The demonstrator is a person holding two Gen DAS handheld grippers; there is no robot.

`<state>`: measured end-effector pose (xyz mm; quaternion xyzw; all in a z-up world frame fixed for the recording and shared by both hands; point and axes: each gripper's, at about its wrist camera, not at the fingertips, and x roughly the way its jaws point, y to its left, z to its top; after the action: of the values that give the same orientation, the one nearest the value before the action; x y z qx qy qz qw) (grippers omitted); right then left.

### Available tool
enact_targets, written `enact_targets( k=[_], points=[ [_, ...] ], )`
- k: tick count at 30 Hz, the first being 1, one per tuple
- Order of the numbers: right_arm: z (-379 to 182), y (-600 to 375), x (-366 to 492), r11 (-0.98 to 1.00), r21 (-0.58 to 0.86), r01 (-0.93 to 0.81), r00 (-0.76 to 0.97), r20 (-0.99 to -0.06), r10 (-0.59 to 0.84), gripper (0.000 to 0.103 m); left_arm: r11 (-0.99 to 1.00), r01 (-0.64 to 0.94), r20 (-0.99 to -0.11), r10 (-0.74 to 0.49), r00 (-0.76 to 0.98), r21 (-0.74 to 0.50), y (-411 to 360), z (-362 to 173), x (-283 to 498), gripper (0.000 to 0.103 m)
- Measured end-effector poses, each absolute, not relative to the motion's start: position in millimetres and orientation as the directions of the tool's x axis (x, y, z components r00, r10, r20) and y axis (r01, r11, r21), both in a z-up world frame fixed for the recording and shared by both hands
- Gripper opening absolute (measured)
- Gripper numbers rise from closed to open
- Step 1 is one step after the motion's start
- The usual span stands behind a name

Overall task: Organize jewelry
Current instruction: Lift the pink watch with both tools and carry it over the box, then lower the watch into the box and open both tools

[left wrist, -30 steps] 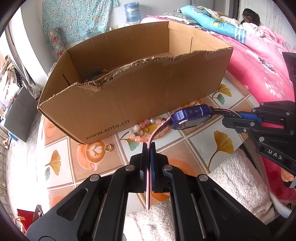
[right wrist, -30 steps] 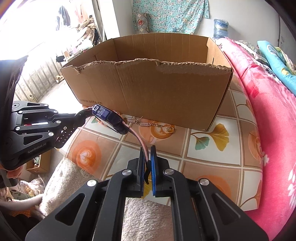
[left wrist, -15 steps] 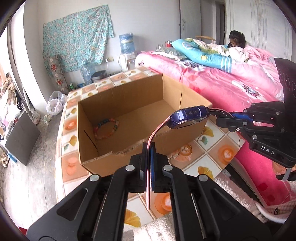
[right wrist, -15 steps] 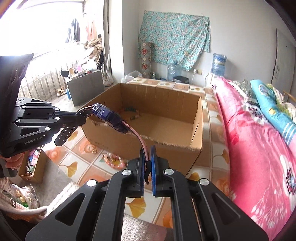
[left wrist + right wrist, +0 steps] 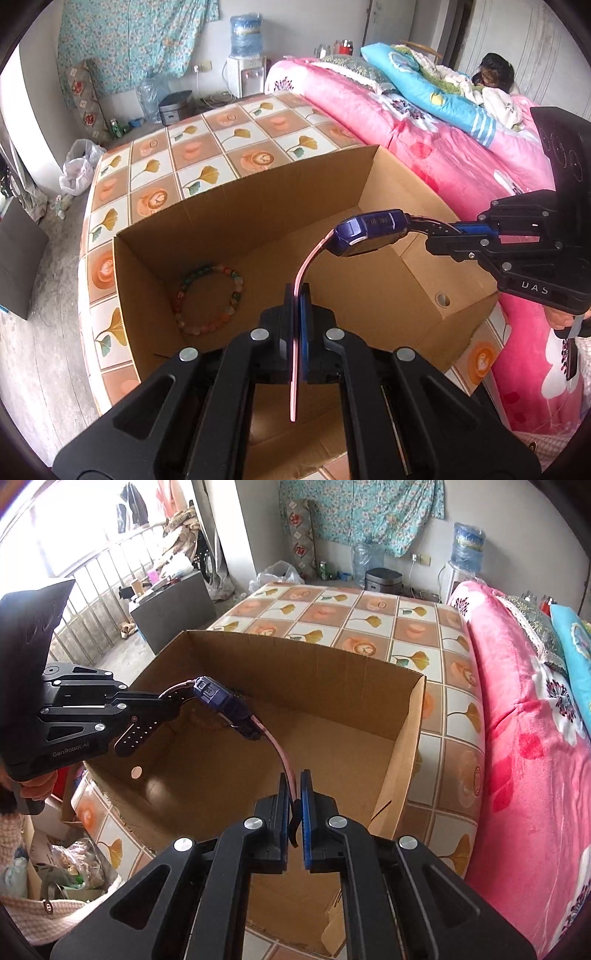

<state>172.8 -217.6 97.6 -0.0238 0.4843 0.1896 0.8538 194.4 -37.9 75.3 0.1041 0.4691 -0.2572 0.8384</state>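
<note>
Bead bracelet (image 5: 208,299): a ring of multicoloured beads lying flat on the box floor, near the left wall as the left wrist view shows it.
Cardboard box (image 5: 258,199): open-topped, standing on the tiled cloth (image 5: 192,147), with its interior below both tools.
Left gripper (image 5: 297,295): fingers pressed together on one pink strap of the watch; the strap end hangs down between the finger bases.
Watch (image 5: 369,232): blue body with pink straps, suspended in the air above the open box and touching neither its walls nor its floor. It spans the gap between the two tools.
Right gripper (image 5: 294,779): fingers pinching the other pink strap, with a narrow gap visible between the pads around the strap. In the left wrist view it enters from the right, its fingertips closed on the strap just beside the watch body.
Pink bedding (image 5: 535,738): beside the tiled cloth, to the right of the box.
</note>
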Motion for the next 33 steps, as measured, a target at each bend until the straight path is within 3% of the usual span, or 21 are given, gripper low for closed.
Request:
enact_targets(
  k=[11, 14, 17, 23, 27, 33],
  points=[
    [67.0, -209.9, 241.7, 0.926, 0.060, -0.373, 0.335, -0.922, 0.194, 0.008, 0.862, 0.490, -0.947, -0.251, 0.199, -0.126, -53.3, 16.5, 264.5, 0.003],
    [69.4, -214.2, 252.7, 0.935, 0.030, -0.353, 0.374, -0.912, 0.170, 0.019, 0.882, 0.455, -0.961, -0.219, 0.168, -0.121, -52.0, 5.6, 276.5, 0.004],
    [74.9, -220.4, 257.4, 0.942, 0.023, -0.336, 0.424, -0.889, 0.173, 0.027, 0.890, 0.431, -0.961, -0.232, 0.151, -0.148, -47.1, 0.8, 283.0, 0.017],
    [82.6, -232.6, 255.7, 0.948, 0.036, -0.315, 0.480, -0.856, 0.192, 0.028, 0.895, 0.420, -0.959, -0.236, 0.159, -0.150, -43.7, -0.8, 281.5, 0.027],
    [93.4, -235.2, 246.8, 0.951, 0.024, -0.309, 0.523, -0.831, 0.191, 0.028, 0.890, 0.410, -0.933, -0.301, 0.199, -0.200, -39.4, 12.1, 277.2, 0.042],
    [119.5, -234.9, 220.5, 0.954, 0.004, -0.300, 0.599, -0.778, 0.191, 0.030, 0.856, 0.453, -0.846, -0.420, 0.329, -0.249, -29.7, 59.8, 249.4, 0.053]
  ],
)
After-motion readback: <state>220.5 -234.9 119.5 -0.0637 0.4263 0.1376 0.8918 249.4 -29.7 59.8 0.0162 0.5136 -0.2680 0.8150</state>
